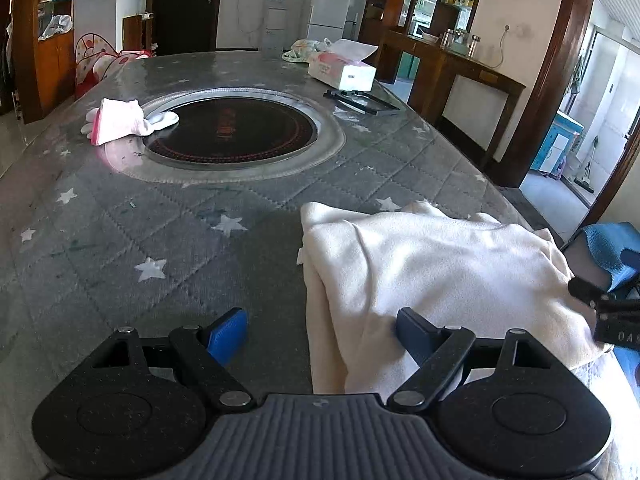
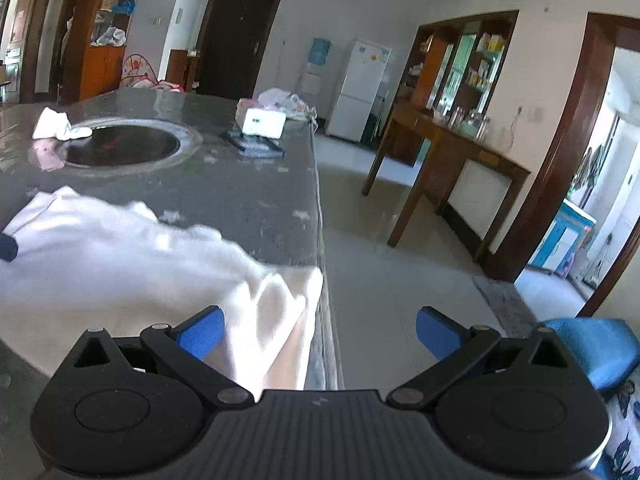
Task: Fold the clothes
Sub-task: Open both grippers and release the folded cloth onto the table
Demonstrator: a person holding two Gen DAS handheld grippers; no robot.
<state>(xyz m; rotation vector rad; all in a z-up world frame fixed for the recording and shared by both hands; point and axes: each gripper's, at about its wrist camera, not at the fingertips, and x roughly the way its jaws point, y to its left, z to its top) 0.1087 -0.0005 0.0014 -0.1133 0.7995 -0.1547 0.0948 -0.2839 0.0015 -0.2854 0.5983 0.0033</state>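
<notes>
Cream garment (image 1: 440,276): folded into a thick bundle at the near right corner of the table, one edge hanging over the table's side in the right wrist view (image 2: 280,320).
Left gripper (image 1: 322,334): fingers spread wide, holding nothing; the blue pad of one finger (image 1: 226,334) is over bare cloth, the other finger (image 1: 416,334) sits against the garment's near edge.
Right gripper (image 2: 318,334): fingers spread wide, empty; one pad (image 2: 200,334) is over the garment's corner, the other (image 2: 436,334) is past the table edge, above the floor.
Table (image 1: 160,240): covered with a grey quilted cloth printed with white stars.
Round cooktop (image 1: 230,130): dark disc set in a clear ring, mid-table.
Pink and white clothes (image 1: 120,120): small heap touching the ring's left rim.
Black tray (image 1: 360,102): flat, right of the cooktop.
Tissue box (image 1: 342,72): just beyond the tray.
Fridge (image 1: 330,4): white, against the far wall.
</notes>
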